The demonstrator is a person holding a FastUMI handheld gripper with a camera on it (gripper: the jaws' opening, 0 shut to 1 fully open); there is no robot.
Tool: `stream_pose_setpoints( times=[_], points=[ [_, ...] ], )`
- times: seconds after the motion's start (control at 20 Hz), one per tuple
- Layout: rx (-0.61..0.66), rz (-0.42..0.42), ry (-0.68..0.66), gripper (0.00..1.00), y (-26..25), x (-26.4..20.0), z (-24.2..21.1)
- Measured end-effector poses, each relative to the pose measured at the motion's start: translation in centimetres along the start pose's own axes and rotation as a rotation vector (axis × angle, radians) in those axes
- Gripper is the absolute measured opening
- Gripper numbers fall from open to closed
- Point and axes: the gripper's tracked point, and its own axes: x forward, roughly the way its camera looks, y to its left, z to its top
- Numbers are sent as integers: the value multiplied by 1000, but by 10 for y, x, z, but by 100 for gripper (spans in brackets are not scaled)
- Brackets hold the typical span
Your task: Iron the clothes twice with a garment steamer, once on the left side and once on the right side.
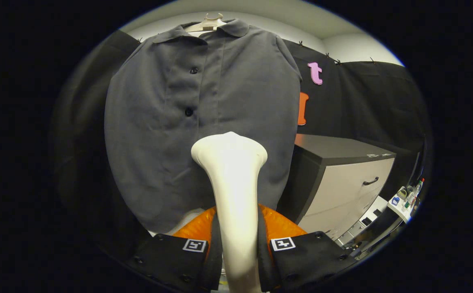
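My tool (236,248) is clamped on the neck of the garment steamer (232,183), whose head sits low against the shirt (171,134) hanging from its hanger (210,23). The steamer looks rigid and smooth, best gripped mid-neck; the cloth is soft and yields.

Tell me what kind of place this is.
Likely a staged recording booth: black cloth wall, a grey shirt on a hanger, a cabinet beside it. The gripper holds a steamer.
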Motion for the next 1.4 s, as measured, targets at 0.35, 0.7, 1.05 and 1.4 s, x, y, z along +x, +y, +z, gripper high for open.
stream_pose_setpoints(
  times=[0.35,0.7,1.05,1.4],
  points=[
    [13,-11,68,44,2,-3,-29],
    [34,-7,-49,44,7,-27,39],
    [57,44,-255,44,22,-53,156],
    [71,125,-385,43,57,-56,229]
  ],
)
